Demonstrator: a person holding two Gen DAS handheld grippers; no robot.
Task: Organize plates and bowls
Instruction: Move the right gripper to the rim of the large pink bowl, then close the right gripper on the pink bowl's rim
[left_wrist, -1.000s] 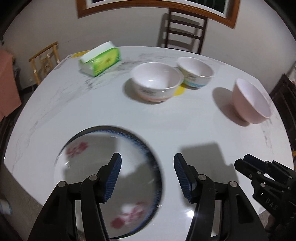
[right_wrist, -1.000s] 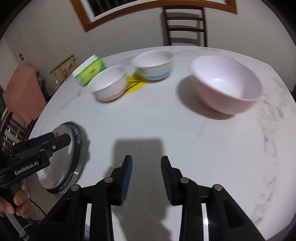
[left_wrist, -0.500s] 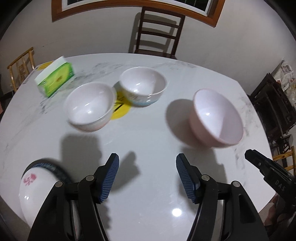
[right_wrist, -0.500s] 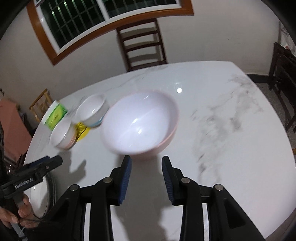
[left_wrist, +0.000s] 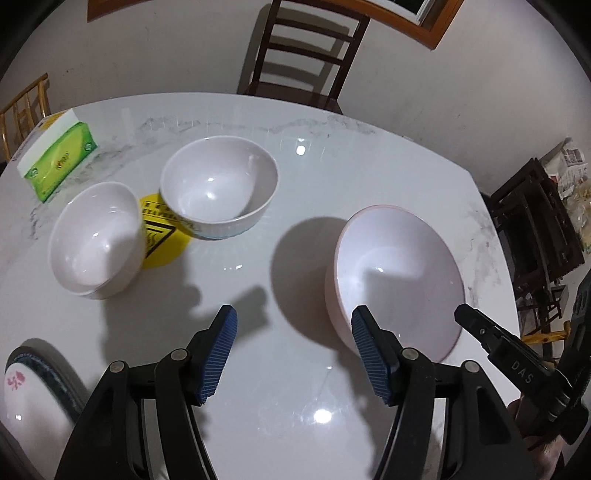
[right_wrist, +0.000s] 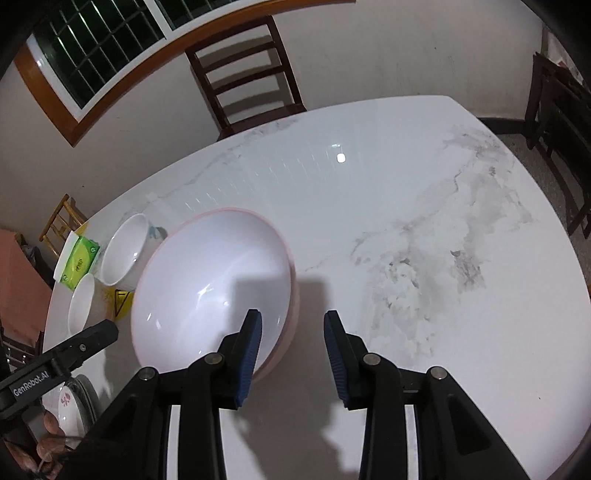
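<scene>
A large pink bowl (left_wrist: 397, 273) (right_wrist: 214, 288) stands on the white marble table (left_wrist: 317, 173). My right gripper (right_wrist: 291, 350) is open, its left finger over the bowl's near rim and its right finger outside it. My left gripper (left_wrist: 293, 350) is open and empty, just left of the pink bowl. Two smaller white bowls stand further left: one with a blue band (left_wrist: 219, 188) (right_wrist: 123, 251) and one nearer the edge (left_wrist: 96, 240) (right_wrist: 79, 306). A glass plate with red flowers (left_wrist: 26, 402) (right_wrist: 72, 402) lies at the near left edge.
A green tissue box (left_wrist: 55, 158) (right_wrist: 79, 262) stands at the table's far left. A yellow warning sticker (left_wrist: 159, 236) lies between the white bowls. A dark wooden chair (left_wrist: 303, 55) (right_wrist: 243, 74) stands behind the table. Dark furniture (left_wrist: 535, 221) stands to the right.
Both grippers have moved forward toward the pink bowl. My right gripper now straddles its near rim. The plate has slid further to the lower left of the left wrist view.
</scene>
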